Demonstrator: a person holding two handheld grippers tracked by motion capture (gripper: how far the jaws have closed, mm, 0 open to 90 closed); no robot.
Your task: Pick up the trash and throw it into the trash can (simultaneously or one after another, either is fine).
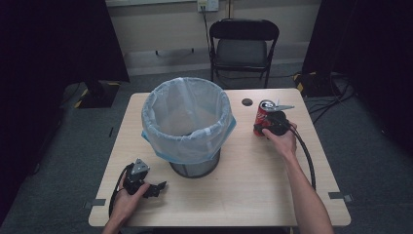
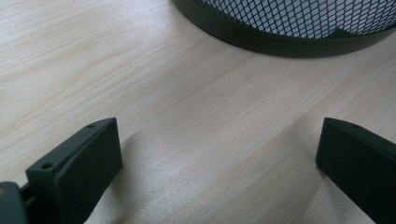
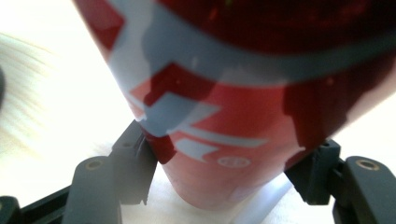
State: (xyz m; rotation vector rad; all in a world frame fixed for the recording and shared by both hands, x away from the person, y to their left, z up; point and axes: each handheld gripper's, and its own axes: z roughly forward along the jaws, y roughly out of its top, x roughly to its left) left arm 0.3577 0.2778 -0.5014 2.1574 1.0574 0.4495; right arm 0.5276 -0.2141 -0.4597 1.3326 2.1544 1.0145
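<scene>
We have the right hand-held gripper (image 1: 271, 126) closed about the red can (image 1: 263, 117), which stands upright on the bench (image 1: 253, 185) near its right edge, beside the lined mesh bin (image 1: 186, 122); both pads seem to touch the can low on its body, though the close view is blurred; we should hold firm, lift straight, and clear the bin rim before letting go. The left hand-held gripper (image 1: 157, 187) rests wide open and empty. The can's white lettering cannot be read.

High view: above near table (image 1: 243, 195) edge, facing forward-down. Gripper views: low, close; left shares bin (image 2: 280, 42) base, right shares can (image 3: 224, 116).
</scene>
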